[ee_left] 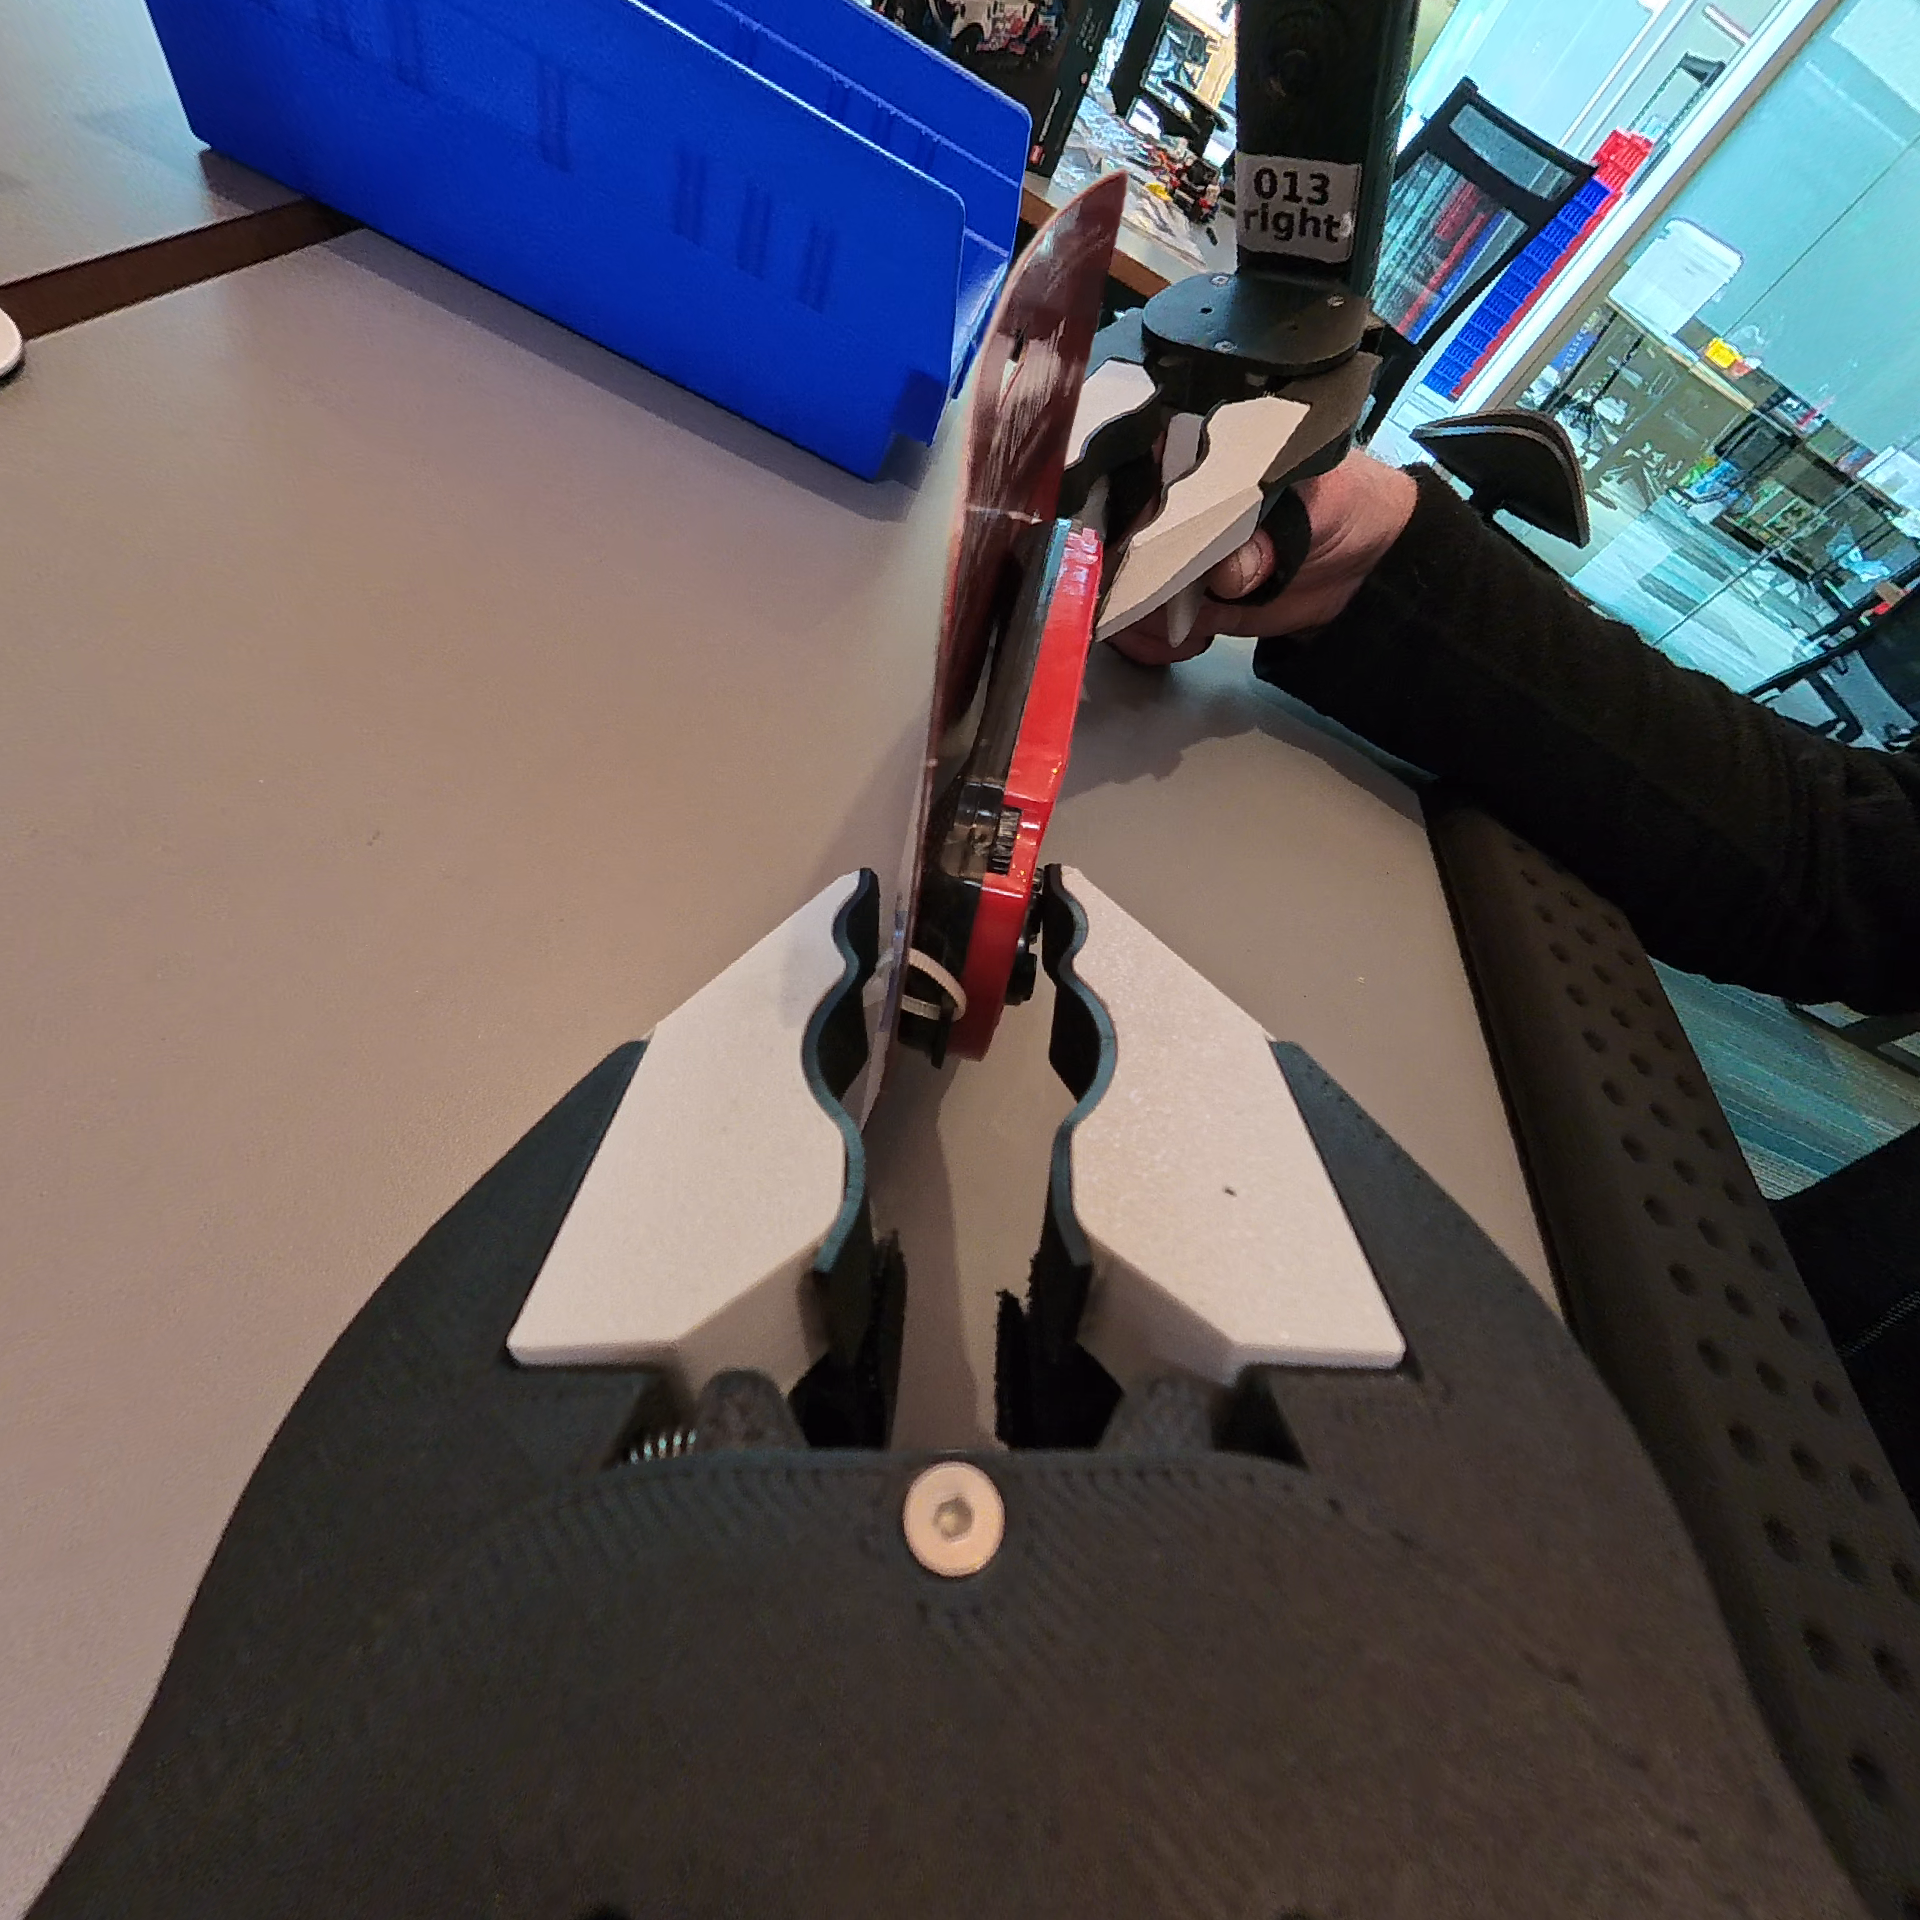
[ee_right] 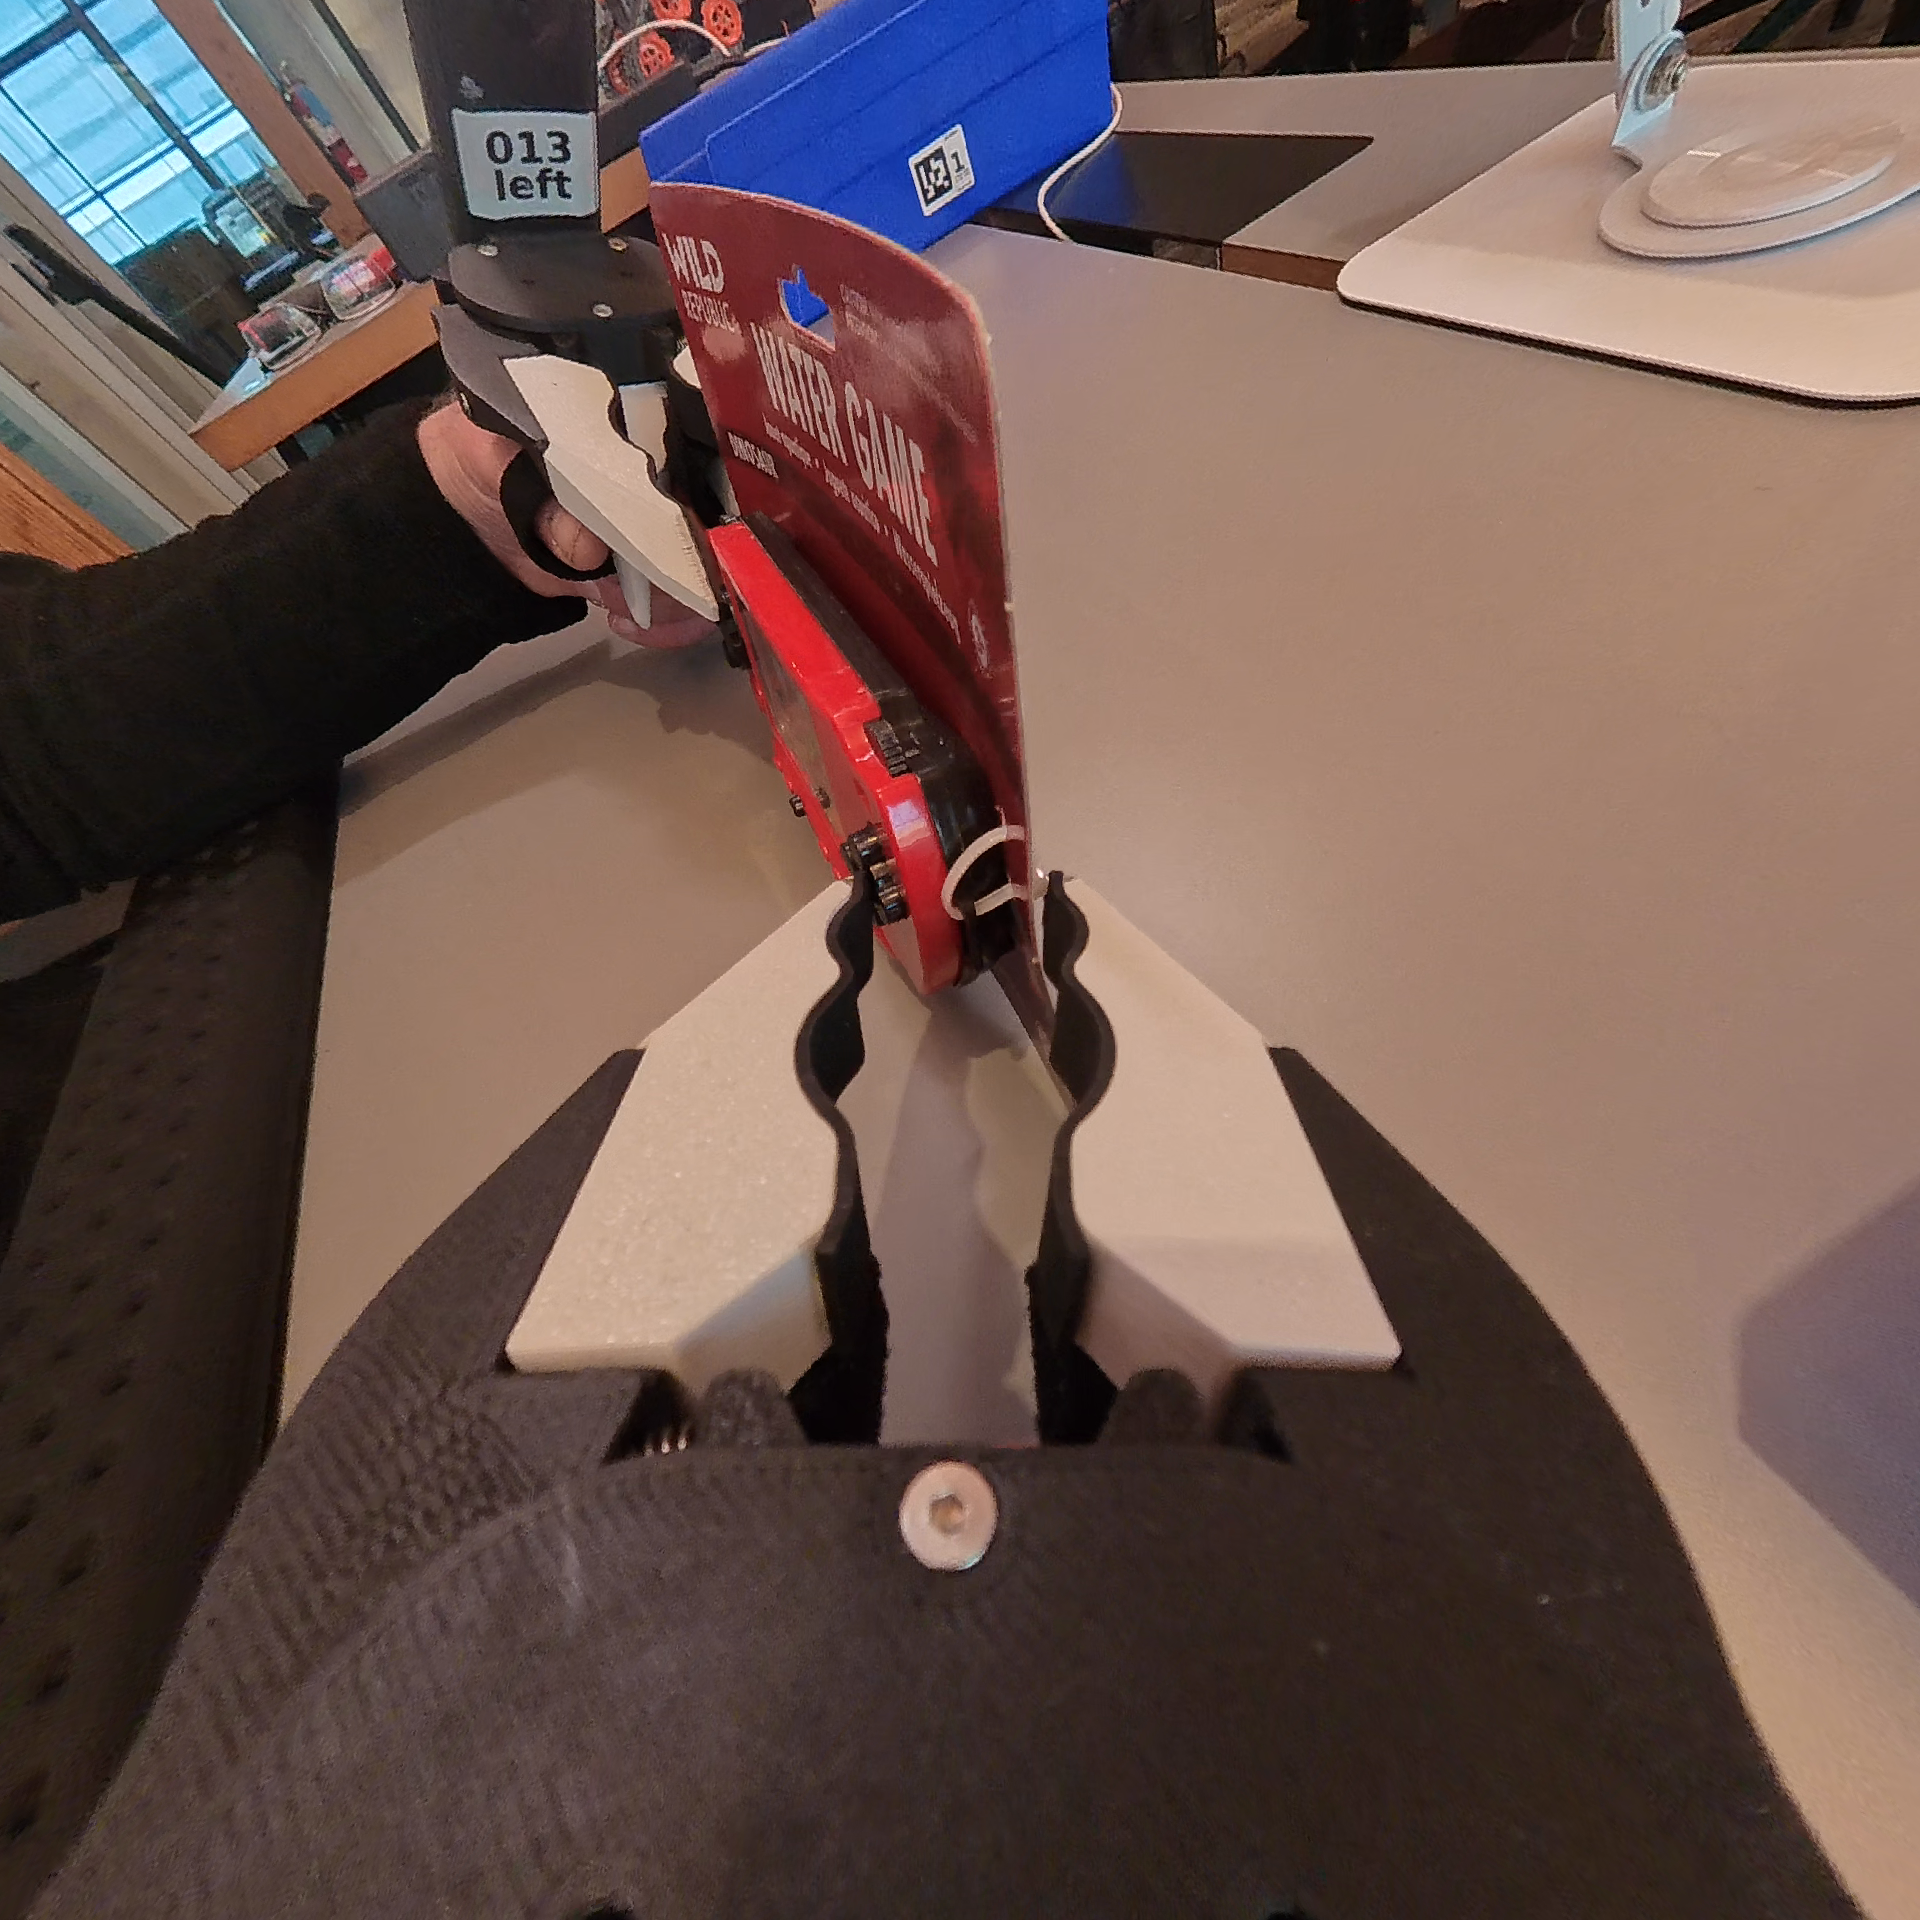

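Note:
A red plastic handheld toy [ee_left: 1049, 707] is tied with white zip ties to a dark red backing card [ee_left: 1029, 395]. The package stands on edge just above the grey table [ee_left: 416, 727]. My left gripper [ee_left: 961, 914] is shut on its near end, one fingertip on the card and the other on the toy's black knobs. My right gripper [ee_right: 951, 904] is shut on the opposite end of the toy [ee_right: 821, 665] and card [ee_right: 862, 416]. Each gripper shows in the other's view, gripping the far end: the right one [ee_left: 1143, 540] and the left one [ee_right: 665, 520], each held by a hand in a black sleeve.
A blue plastic bin [ee_left: 582, 208] stands on the table behind the package and also shows in the right wrist view [ee_right: 883, 104]. A white pad with a round stand base [ee_right: 1662, 270] lies at the far right. A black perforated chair [ee_left: 1662, 1143] sits at the table's edge.

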